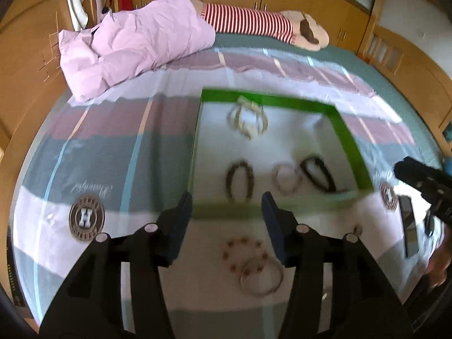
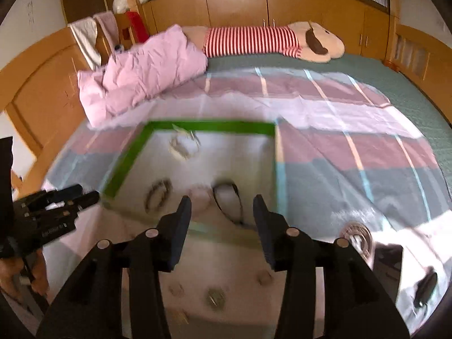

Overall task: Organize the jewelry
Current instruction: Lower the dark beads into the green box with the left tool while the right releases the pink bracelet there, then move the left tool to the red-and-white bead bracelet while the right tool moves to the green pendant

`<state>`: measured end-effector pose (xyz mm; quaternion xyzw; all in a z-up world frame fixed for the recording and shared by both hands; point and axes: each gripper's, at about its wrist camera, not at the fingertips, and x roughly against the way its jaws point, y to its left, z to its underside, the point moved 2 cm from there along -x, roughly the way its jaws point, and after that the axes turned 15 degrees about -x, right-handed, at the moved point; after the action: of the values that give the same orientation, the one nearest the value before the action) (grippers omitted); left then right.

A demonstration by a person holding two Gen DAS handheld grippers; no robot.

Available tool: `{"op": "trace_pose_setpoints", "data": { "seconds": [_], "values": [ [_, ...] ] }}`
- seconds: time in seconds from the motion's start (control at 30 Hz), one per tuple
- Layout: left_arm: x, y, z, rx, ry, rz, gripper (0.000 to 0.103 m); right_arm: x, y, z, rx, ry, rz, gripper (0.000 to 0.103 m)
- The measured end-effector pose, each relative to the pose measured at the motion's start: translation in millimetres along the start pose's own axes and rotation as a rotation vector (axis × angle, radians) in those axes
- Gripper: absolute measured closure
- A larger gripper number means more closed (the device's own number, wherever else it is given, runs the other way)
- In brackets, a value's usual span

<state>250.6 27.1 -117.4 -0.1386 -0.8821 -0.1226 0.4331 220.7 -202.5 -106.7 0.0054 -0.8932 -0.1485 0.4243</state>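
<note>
We find a bed (image 2: pixel 367 147) covered by a striped spread, set in a room lined with wooden cabinets; a pink quilt (image 1: pixel 135 45) and a striped plush toy (image 2: pixel 268 41) lie at its far end. Our landmark is the green-edged tray (image 1: pixel 350 147) lying on the spread.

Inside the tray we count 4 items: a pale bracelet cluster (image 1: pixel 248 121) near its far edge, and along its near edge a dark bracelet (image 1: pixel 239 180), a light bracelet (image 1: pixel 286 178) and a black bracelet (image 1: pixel 317 173).

Outside the tray, just before its near edge, lie a beaded bracelet (image 1: pixel 244 254) and a metal bangle (image 1: pixel 261 278), which overlap. Further small pieces there (image 2: pixel 216 299) are too blurred to identify.

The left gripper (image 1: pixel 226 206) hovers at the tray's near edge, its fingers apart and holding nothing. The right gripper (image 2: pixel 221 212) hovers over the same edge, its fingers likewise apart and empty.
</note>
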Motion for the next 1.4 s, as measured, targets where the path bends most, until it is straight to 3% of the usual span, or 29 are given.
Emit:
{"op": "trace_pose_setpoints", "data": {
  "seconds": [0.2,0.3,0.43,0.53,0.7,1.07,1.1,1.2,1.27,1.3,1.37,1.4],
  "values": [
    [-27,-13,53,-0.061,0.093,0.023,0.053,-22,-45,56,-0.115,0.128,0.042,0.06],
    [-37,-4,71,-0.018,0.121,0.027,0.053,-31,-54,76,-0.157,0.172,0.059,0.06],
    [-32,-2,77,-0.011,0.08,0.023,0.052,-33,-47,93,-0.158,0.183,0.058,0.06],
    [-29,-5,78,-0.02,0.048,0.022,0.044,-36,-31,101,-0.108,0.176,0.062,0.056],
    [-33,-6,74,-0.006,0.04,0.038,0.043,-47,-17,104,-0.07,0.187,0.068,0.053],
    [-65,-18,65,-0.039,0.121,0.049,0.05,-62,-11,105,-0.068,0.201,0.098,0.053],
    [-69,-21,67,-0.049,0.136,0.054,0.051,-63,-11,105,-0.065,0.199,0.104,0.053],
    [-74,-23,70,-0.042,0.141,0.084,0.07,-66,-11,105,-0.058,0.196,0.114,0.053],
    [-73,-23,71,-0.038,0.139,0.102,0.089,-67,-10,107,-0.049,0.195,0.12,0.053],
    [-73,-24,72,-0.044,0.145,0.093,0.094,-68,-10,109,-0.044,0.197,0.122,0.054],
    [-74,-23,76,-0.041,0.161,0.094,0.096,-68,-7,112,-0.035,0.201,0.113,0.076],
    [-72,-23,77,-0.036,0.157,0.1,0.096,-68,-7,112,-0.03,0.197,0.119,0.08]
  ]
}}
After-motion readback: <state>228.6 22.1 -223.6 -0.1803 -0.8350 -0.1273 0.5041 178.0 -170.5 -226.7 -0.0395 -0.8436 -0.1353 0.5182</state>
